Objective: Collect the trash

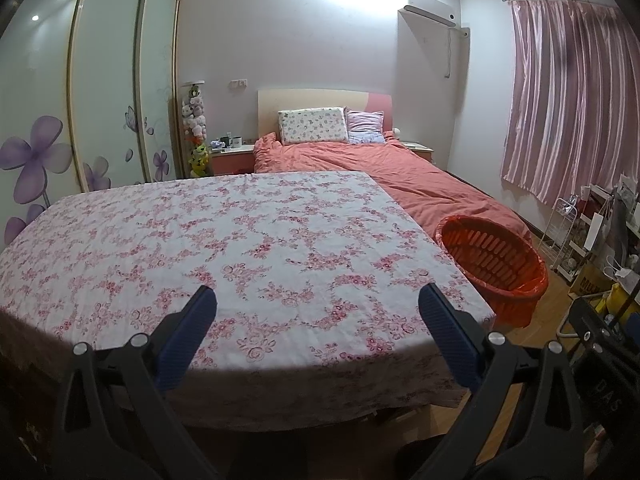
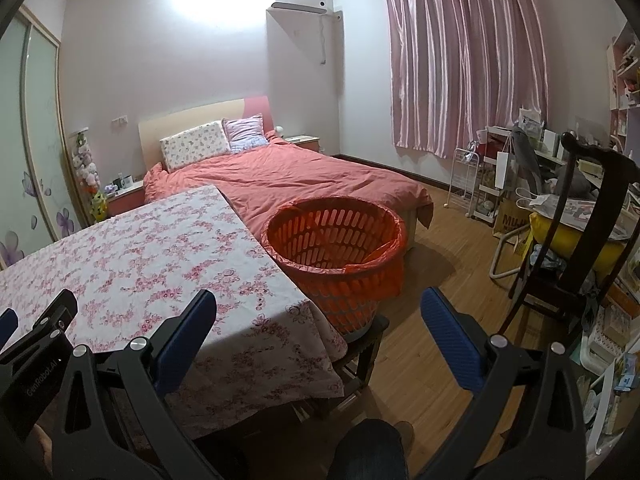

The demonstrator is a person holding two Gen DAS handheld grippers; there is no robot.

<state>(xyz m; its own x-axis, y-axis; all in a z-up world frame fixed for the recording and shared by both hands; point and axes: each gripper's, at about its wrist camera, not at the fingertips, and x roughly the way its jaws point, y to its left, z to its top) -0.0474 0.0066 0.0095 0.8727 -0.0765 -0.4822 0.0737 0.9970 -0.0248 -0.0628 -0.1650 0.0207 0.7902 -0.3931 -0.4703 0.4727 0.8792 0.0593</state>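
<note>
Fingers on both grippers gape wide, gripping nothing — left gripper hangs over the floral tablecloth, right gripper nearer the orange basket beside the table's right edge. No trash shows on the cloth.

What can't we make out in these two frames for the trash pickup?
- Basket bottom: in the right wrist view its own near wall hides it; in the left wrist view the table edge cuts off part of it, so its contents are unknown.
- Floor under the table: hidden by the cloth in both views.
- Nightstand items: too small to identify.
- Clutter by the chair: overlapping, partly cut by the right edge.
- No trash is identifiable on the table.
</note>
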